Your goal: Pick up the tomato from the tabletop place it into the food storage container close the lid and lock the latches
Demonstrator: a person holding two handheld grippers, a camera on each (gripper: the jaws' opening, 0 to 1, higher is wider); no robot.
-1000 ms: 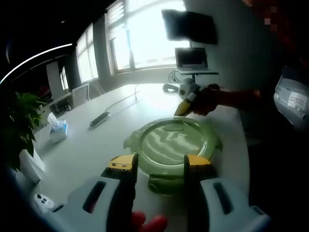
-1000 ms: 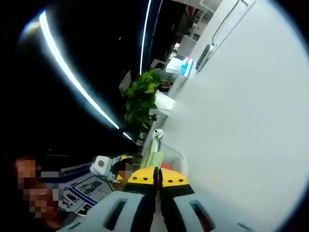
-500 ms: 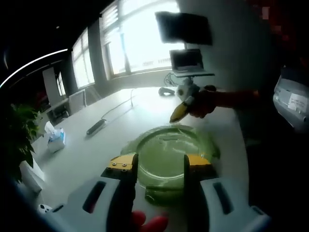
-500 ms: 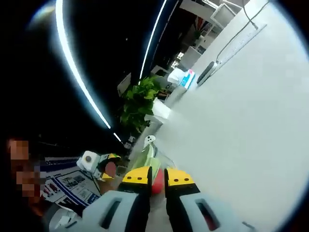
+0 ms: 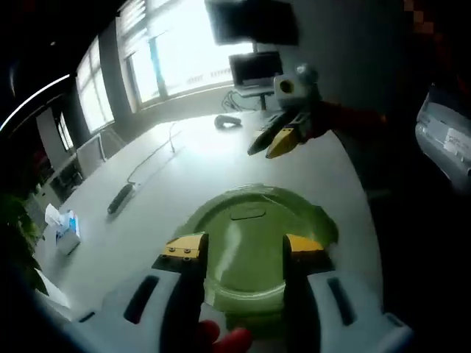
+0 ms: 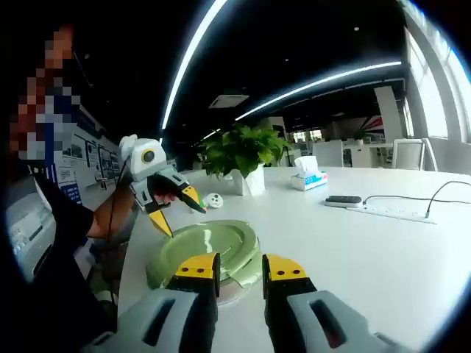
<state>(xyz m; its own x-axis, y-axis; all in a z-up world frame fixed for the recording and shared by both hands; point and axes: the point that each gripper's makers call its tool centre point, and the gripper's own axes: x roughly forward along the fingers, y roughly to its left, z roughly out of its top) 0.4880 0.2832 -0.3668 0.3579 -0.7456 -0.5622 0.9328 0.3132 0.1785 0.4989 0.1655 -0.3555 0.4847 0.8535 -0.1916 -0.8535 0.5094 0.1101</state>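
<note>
Right tool [image 6: 241, 266] has lifted clear of the container's green lid [image 6: 206, 250], slightly spread, at 12 o'clock beyond the spread, empty left tool [image 5: 241, 246]; latches look next.

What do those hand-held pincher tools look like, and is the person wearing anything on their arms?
Each tool has two pale grey jaws with dark oval slots and yellow tips edged in black. Seen in its own view, the left gripper shows this, and so does the right gripper. From the side, each has a whitish body above its pointed yellow tips. A dark sleeve covers the upper arm. No cables are visible on the tools.
</note>
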